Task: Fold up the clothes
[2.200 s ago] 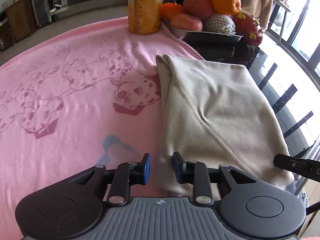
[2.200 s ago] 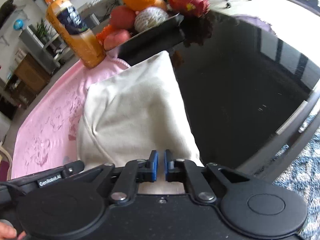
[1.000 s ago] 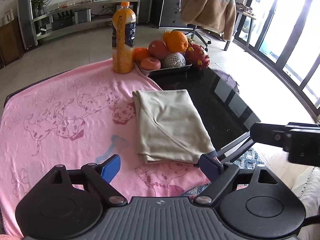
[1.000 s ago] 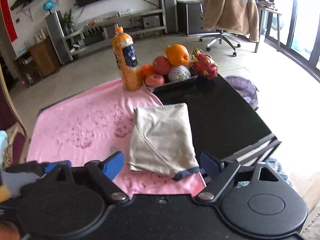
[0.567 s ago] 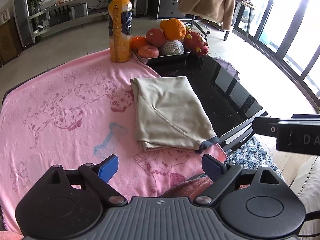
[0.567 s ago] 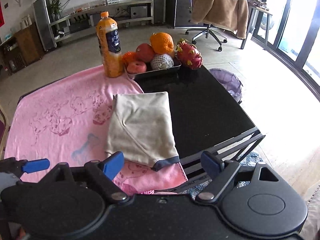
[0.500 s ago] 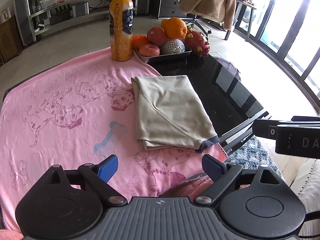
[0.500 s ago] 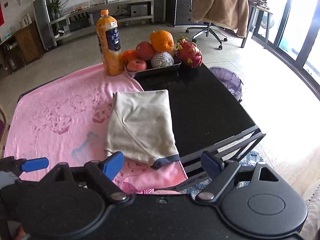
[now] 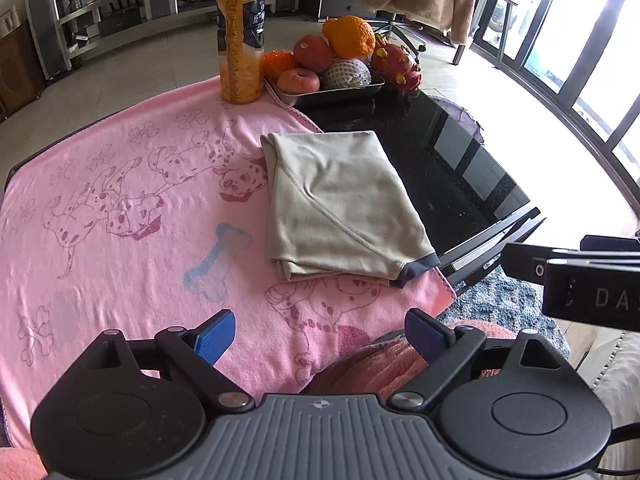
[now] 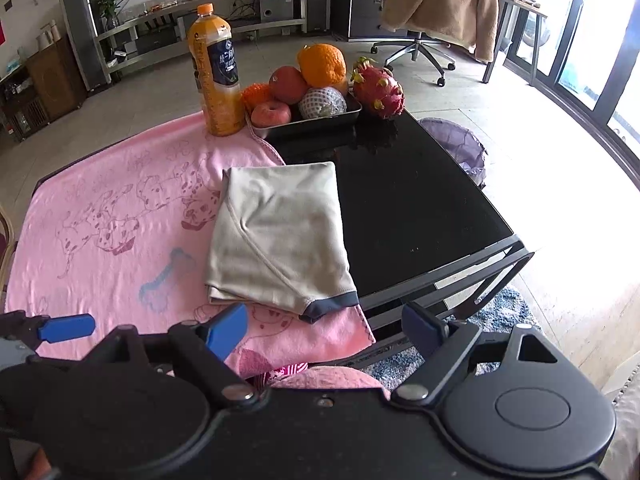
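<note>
Both claws, the left gripper [image 9: 318, 334] and right gripper [image 10: 324, 326], hang released and empty, near of the folded beige garment [image 9: 340, 208]. It lies flat, straddling the pink towel [image 9: 120, 200] and black table [image 9: 460, 168]; folding looks finished. Only the right view shows the left gripper's blue finger [image 10: 66, 327], far left.

**A lived-in home living room**

A low media shelf [image 10: 200, 20] with speakers runs along the far wall. A swivel chair [image 10: 416, 46] draped with a fleecy coat [image 10: 440, 0] stands by tall glass doors [image 10: 580, 40]. At the surface's far edge sit a fruit tray [image 10: 312, 120] and a juice bottle [image 10: 216, 76]; a patterned rug [image 10: 500, 316] covers the tiled floor.
</note>
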Motion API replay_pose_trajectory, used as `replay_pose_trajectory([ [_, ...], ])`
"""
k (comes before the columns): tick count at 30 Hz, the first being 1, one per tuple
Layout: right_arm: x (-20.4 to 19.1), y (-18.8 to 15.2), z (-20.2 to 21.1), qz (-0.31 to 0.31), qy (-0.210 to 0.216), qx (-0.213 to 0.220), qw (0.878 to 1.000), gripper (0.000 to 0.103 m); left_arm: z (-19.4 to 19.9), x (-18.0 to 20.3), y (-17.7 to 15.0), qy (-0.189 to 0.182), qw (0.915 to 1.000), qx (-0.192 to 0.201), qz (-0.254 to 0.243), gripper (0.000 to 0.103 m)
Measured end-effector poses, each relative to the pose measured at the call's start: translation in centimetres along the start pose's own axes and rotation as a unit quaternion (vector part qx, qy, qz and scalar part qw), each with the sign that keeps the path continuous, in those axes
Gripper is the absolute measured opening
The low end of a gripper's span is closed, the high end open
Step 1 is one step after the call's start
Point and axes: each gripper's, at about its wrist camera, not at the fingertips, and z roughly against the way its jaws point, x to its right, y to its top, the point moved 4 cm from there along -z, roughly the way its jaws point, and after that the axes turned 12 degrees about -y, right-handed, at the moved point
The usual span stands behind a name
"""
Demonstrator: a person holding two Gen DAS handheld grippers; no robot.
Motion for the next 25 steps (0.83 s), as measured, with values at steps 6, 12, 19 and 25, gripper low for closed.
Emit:
replay_pose_trajectory([
  [6, 0.00, -0.35, -0.39, 0.004, -0.004, -0.008, 1.000, 0.084, 0.00, 0.01, -0.01, 0.003, 1.0000, -0.004, 0.001, 0.092],
  [12, -0.19, -0.66, -0.62, 0.009, -0.003, -0.012, 1.000, 0.084, 0.16, 0.05, 0.02, 0.004, 1.0000, -0.002, 0.000, 0.093],
  [19, -0.26, -0.80, -0.80, 0.011, -0.001, -0.014, 1.000, 0.084, 0.14, 0.12, 0.08, 0.005, 1.0000, 0.000, -0.003, 0.093],
  [25, -0.35, -0.85, -0.86, 0.009, 0.002, -0.015, 1.000, 0.084, 0.35, 0.33, 0.17, 0.019, 0.9995, 0.015, -0.021, 0.094],
])
